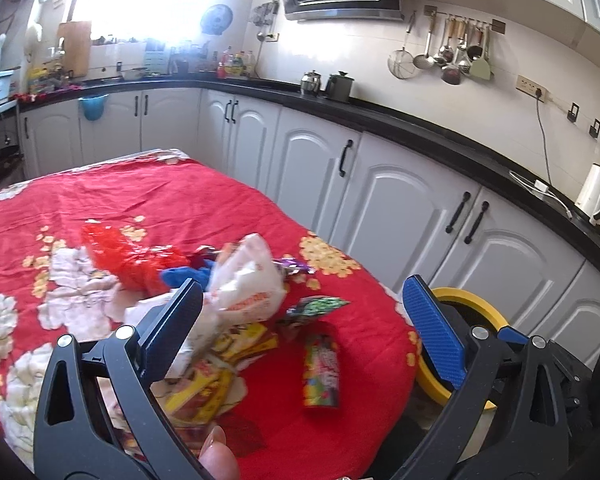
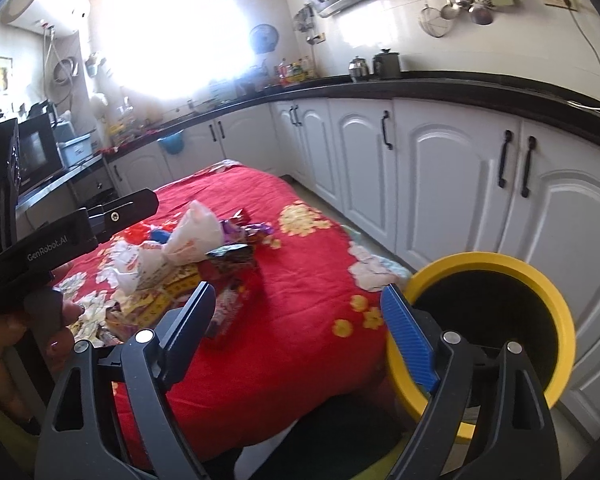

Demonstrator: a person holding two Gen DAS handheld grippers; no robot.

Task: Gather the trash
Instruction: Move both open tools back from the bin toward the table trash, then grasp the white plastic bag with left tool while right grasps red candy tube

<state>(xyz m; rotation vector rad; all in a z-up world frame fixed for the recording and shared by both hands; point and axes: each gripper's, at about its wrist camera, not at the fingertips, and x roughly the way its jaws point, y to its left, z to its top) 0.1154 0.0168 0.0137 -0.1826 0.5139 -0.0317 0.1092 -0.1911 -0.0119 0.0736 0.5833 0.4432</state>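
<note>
Currently the trash sits heaped toward the left half of the red floral tablecloth (image 1: 148, 196): a crinkly red wrapper (image 1: 112, 248), then a white plastic bag (image 1: 244, 284), both light, soft and slippery, best pinched at a bunched fold; rightward, a stiffer snack packet (image 1: 320, 368) suits a grip across its flat sides. Beyond the right edge stands the yellow-rimmed bin (image 2: 488, 276). Left gripper (image 1: 300, 316) and right gripper (image 2: 300, 320) both gape, holding nothing.

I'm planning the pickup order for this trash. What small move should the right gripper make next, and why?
Probably ease the right gripper forward and down onto the nearest snack wrapper. Its jaws stand open and empty, and that wrapper lies closest on the red tablecloth, near the yellow-rimmed bin.
</note>
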